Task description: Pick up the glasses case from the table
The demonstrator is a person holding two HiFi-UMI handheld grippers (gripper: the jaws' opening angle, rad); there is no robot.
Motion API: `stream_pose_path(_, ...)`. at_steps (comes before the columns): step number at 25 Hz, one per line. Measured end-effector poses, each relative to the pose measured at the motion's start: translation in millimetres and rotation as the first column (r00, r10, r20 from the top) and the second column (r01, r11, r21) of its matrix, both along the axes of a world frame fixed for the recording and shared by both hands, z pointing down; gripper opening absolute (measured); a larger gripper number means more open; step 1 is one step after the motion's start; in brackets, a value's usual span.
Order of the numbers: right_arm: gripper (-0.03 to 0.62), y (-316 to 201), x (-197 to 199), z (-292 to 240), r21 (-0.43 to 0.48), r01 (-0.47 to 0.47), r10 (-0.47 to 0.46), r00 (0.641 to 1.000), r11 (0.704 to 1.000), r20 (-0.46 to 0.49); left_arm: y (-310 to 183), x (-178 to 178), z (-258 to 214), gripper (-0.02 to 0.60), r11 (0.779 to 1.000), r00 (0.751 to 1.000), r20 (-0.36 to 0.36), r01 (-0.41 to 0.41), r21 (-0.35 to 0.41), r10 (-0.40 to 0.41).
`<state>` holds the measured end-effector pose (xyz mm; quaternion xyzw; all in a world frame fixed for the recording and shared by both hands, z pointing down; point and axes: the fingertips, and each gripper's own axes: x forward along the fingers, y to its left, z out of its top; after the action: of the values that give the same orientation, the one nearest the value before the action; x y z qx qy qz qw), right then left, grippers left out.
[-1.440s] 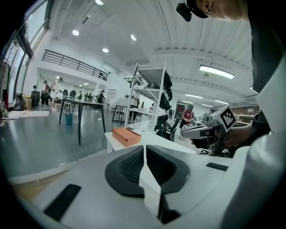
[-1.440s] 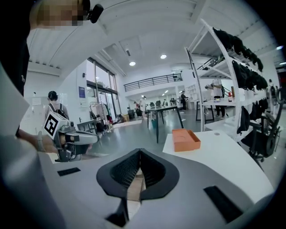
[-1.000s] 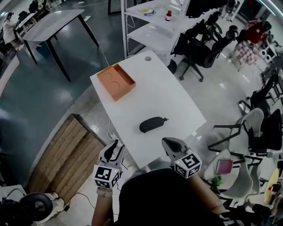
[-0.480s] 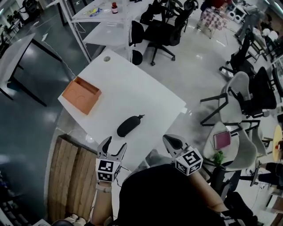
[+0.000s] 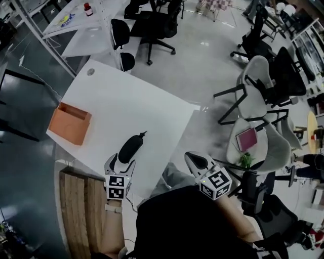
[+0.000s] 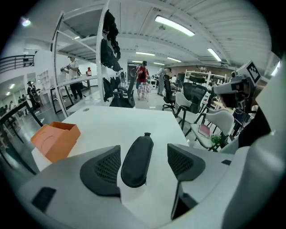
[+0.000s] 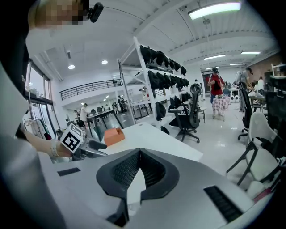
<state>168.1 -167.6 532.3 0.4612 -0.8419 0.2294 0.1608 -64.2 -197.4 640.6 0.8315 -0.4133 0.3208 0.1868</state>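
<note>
A: Can you see the whole glasses case [image 5: 130, 145] from the head view?
B: No. Its near end slips in by the left gripper [image 5: 120, 162], and I can't tell where it stops.
A: And the table [image 5: 147, 103]?
B: Its near corner is behind the person's dark top [image 5: 187, 227].
A: The orange box [image 6: 54, 138]?
B: In the left gripper view the gripper's grey body covers its bottom.
A: That little bottle [image 5: 88, 8] far away?
B: Too small to read.
</note>
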Motion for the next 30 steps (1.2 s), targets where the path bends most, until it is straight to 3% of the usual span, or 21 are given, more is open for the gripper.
stream_pose_path(13, 0.026, 6.1, 45.7, 14.1, -0.052, -0.156, 0.155, 0.988, 0.986, -0.027, -26.1, 9.3, 101.4, 0.345, 0.971, 0.978, 0.158, -0.102, -0.216, 0.138)
stream_pose_path(17, 0.026, 7.2, 55.9, 11.3, -0.050, -0.204, 0.203, 0.979, 0.978, -0.027, -21.2, 16.3, 125.8, 0.357, 0.950, 0.976, 0.141, -0.118, -0.288, 0.164)
stream_pose_path(24, 0.026, 8.1, 59.1, 7.8, -0.043, -0.228, 0.227, 0.973, 0.973, -0.028, -22.3, 15.2, 140.4, 0.359, 0.937, 0.974, 0.144, -0.123, -0.326, 0.178)
stream_pose_path(30, 0.026, 8.6, 53.4, 7.5, -0.042, -0.226, 0.225, 0.974, 0.973, -0.027, -30.5, 10.3, 130.3, 0.359, 0.949, 0.977, 0.147, -0.105, -0.298, 0.155)
